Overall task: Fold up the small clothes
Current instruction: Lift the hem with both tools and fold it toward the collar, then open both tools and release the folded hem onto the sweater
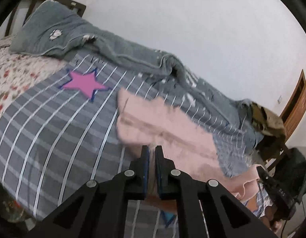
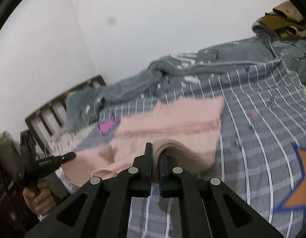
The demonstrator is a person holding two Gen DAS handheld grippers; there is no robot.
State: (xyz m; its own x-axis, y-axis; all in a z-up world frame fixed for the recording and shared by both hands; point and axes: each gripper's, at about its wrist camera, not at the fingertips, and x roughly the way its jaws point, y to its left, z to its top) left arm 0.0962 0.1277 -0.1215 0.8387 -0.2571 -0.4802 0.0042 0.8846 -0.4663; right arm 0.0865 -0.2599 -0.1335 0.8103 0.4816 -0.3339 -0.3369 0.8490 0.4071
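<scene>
White walls close in a bed (image 1: 43,130) covered by a grey sheet with white stripes, and both pairs of tongs work just above it. Left gripper (image 1: 152,148) is clenched on an edge of the pink garment (image 1: 164,123), with a thin fold of cloth pinched between its dark pads. Right gripper (image 2: 156,148) is likewise clamped on the same pink garment (image 2: 172,123), a ribbed bunch of knit bulging up beside its fingers. One garment only is in hand, and it hangs stretched between the two grippers over the sheet; its long axis runs across the bed from one gripper to the other, its far edge trailing toward the wall, blurred.

Beyond it, one pink star (image 1: 83,83) with a blue outline is printed on the sheet, and one orange star (image 2: 299,182) shows in the right wrist view. A rumpled grey blanket (image 1: 117,49) lies along the wall side, reaching a grey pillow (image 1: 45,29) against the dark wooden headboard (image 2: 53,111). A heap of brown cloth (image 1: 268,119) sits at the bed's other end, near a wooden door (image 1: 297,103). A floral quilt (image 1: 12,75) borders the sheet. In the right wrist view, the person's left hand (image 2: 41,198) grips its tool's handle.
</scene>
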